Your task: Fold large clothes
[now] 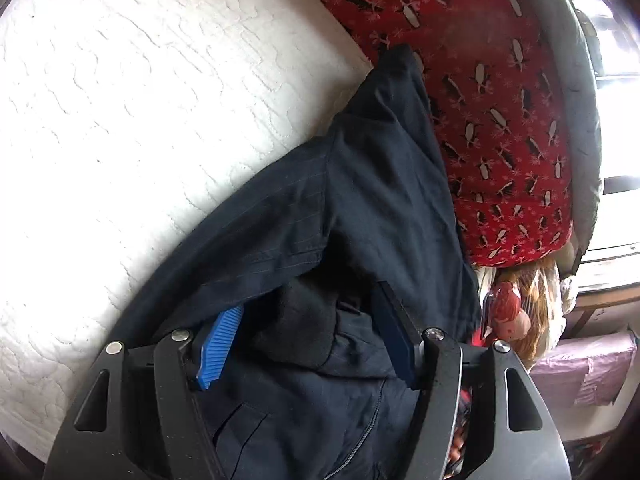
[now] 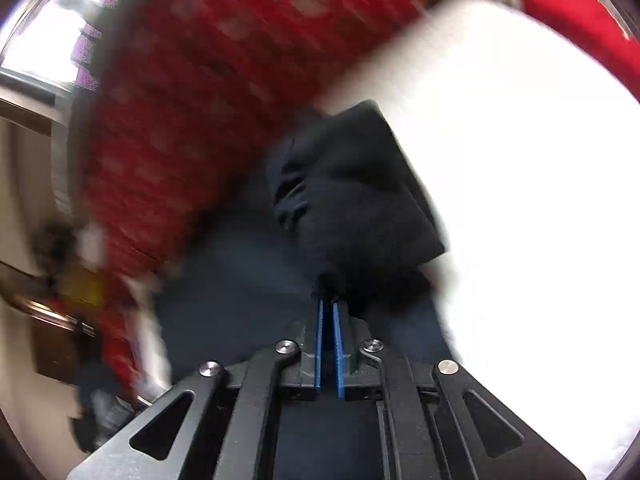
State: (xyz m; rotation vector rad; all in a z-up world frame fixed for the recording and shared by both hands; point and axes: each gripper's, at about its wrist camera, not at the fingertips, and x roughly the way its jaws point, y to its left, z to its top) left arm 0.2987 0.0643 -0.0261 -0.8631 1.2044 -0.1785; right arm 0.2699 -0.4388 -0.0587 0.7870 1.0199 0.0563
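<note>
The dark navy pinstriped garment is lying on the white textured bed cover, right up against a red penguin-print blanket. Left claw is spread wide with bunched fabric sitting between its blue pads. Right claw is clenched on a pinch of the same garment, view's blurry.

no readable text, label, brand or number shows in either view.
</note>
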